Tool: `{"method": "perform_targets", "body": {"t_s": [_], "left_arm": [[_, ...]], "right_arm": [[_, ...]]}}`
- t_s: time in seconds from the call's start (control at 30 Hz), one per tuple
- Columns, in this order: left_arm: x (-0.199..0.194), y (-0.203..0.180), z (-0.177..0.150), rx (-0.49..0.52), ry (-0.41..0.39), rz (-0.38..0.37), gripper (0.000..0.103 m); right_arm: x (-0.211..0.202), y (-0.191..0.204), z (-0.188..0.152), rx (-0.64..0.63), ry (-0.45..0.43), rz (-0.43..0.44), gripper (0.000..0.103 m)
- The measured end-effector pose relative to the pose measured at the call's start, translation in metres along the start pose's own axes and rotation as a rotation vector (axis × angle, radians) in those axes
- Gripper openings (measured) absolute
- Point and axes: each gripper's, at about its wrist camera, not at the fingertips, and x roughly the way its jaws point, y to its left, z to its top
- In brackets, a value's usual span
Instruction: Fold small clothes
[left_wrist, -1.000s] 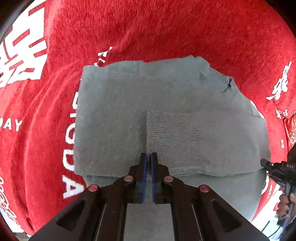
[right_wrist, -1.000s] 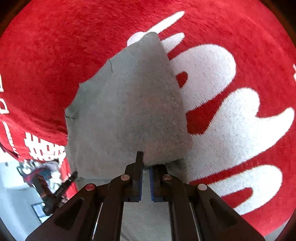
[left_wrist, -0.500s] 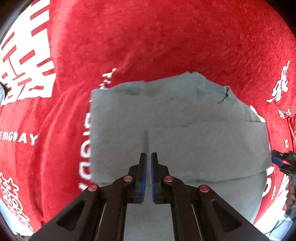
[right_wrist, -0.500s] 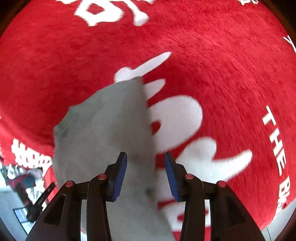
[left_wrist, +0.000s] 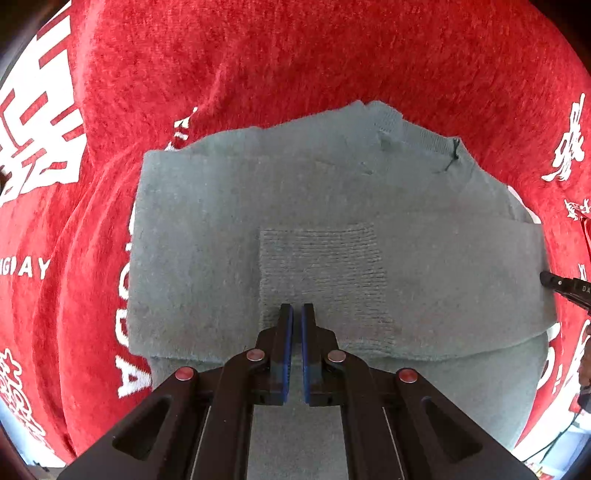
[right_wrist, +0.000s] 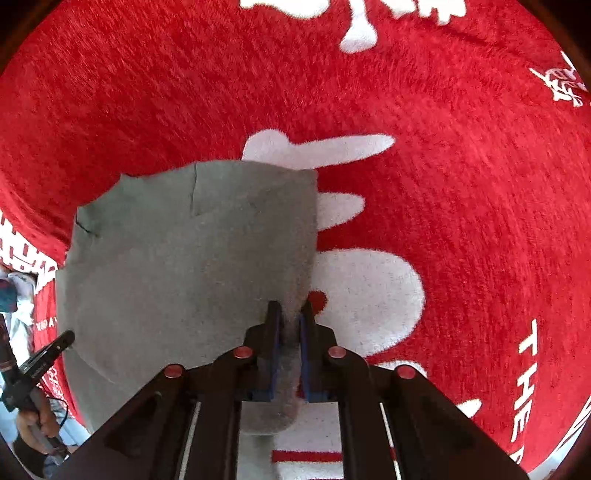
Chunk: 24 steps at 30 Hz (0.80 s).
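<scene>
While folding: grey knit garment on red blanket.
L gripper: jaws nearly together, grip on cloth unclear.
R gripper: clamped on garment edge.
Tip: carry edge across evenly, align w/ opposite side.

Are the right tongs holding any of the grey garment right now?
Yes, in the right wrist view the right tongs are closed on a bunched edge of the grey garment, with fabric filling the gap between the blue pads.

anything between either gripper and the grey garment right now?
Nothing visible. The right gripper is already shut on the grey garment's edge; the left gripper is closed, over the garment's ribbed patch on the red blanket.
</scene>
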Motion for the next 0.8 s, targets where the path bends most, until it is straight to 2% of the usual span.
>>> {"method": "perform_targets", "body": {"t_s": [0.13,0.33,0.4,0.47,0.5,0.53,0.63,0.67,0.7,0.73,0.8], "left_arm": [[-0.013,0.002,-0.006,0.011,0.000,0.029,0.006],[-0.035,0.000,-0.019,-0.046,0.026,-0.029,0.006],[-0.042,-0.002,-0.024,-0.054,0.030,0.010,0.006],[-0.047,-0.005,-0.028,-0.063,0.032,0.044,0.006],[-0.049,-0.005,-0.030,-0.071,0.029,0.052,0.006],[-0.051,-0.004,-0.033,-0.080,0.023,0.058,0.006],[-0.055,-0.004,-0.043,-0.095,0.017,0.082,0.006],[-0.055,-0.003,-0.047,-0.105,0.021,0.087,0.029],[-0.057,-0.001,-0.051,-0.116,0.023,0.086,0.087],[-0.059,0.001,-0.055,-0.137,0.017,0.107,0.103],[-0.062,-0.001,-0.057,-0.142,-0.006,0.129,0.102]], "right_arm": [[-0.016,-0.008,-0.010,0.062,0.007,-0.025,0.016],[-0.045,-0.006,-0.031,0.079,0.014,0.015,0.018],[-0.051,0.001,-0.040,0.067,0.033,0.029,0.019],[-0.051,0.011,-0.047,0.062,0.050,0.044,0.031],[-0.051,0.014,-0.050,0.060,0.057,0.052,0.044],[-0.050,0.018,-0.054,0.057,0.063,0.060,0.048],[-0.048,0.027,-0.063,0.039,0.089,0.077,0.048],[-0.047,0.029,-0.065,0.034,0.098,0.081,0.048],[-0.044,0.032,-0.067,0.029,0.108,0.088,0.048],[-0.042,0.036,-0.068,0.021,0.120,0.095,0.051],[-0.040,0.043,-0.072,0.003,0.134,0.102,0.056]]}}
